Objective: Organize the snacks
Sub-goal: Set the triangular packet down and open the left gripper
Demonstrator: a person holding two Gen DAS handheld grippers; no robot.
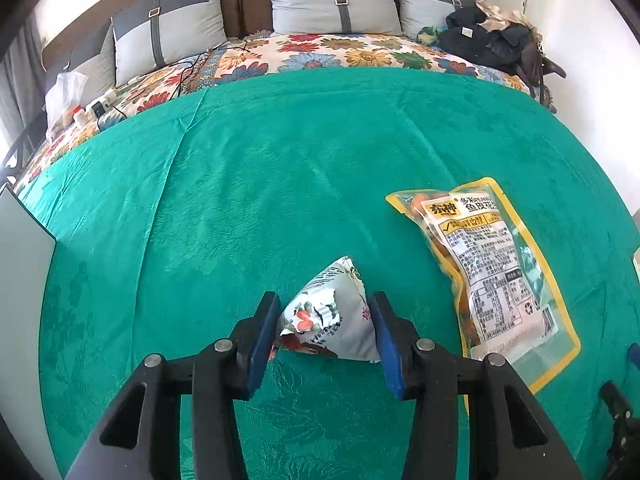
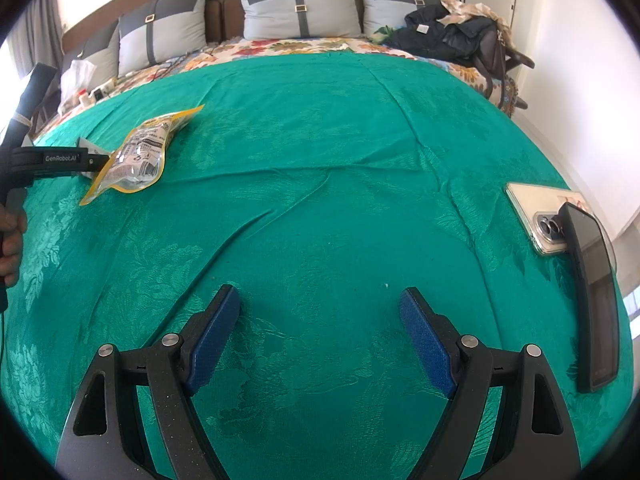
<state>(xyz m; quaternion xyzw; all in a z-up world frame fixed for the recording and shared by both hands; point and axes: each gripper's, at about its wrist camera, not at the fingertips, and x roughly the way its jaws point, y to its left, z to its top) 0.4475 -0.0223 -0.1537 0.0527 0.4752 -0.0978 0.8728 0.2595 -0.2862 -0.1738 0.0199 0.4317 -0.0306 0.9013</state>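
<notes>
Left wrist view, nearest first: left gripper has its blue pads against both sides of a small grey pouch w/ a printed pattern. Jaws closed on it; no earlier pic to compare. Pouch sits on the green bedspread, towards the near edge, its pointed top poking past the fingertips. Pads hold the puffy lower part, so grip is on soft, air-filled film. Risk 1: the bag squirms or pivots out when lifted, esp. if pressure is light. Risk 2: too much squeeze crushes the contents or pops a seam.

Just beside it, right of the pouch, lies the big yellow-edged snack bag, flat, label up, apart from the pouch but near. Risk 3: swinging the pouch rightward could clip that bag and shove it off line.

Right wrist view: right gripper hangs over bare bedspread w/ jaws wide apart, nothing between them. Two phones, one overlapping the other, lie near the bed's right edge; a careless sweep could knock them off.

Farther back: floral blanket, grey cushions at the headboard, dark clothes pile at the far right corner. Cloth is soft & wrinkled, so anything set down may tip or slide.
</notes>
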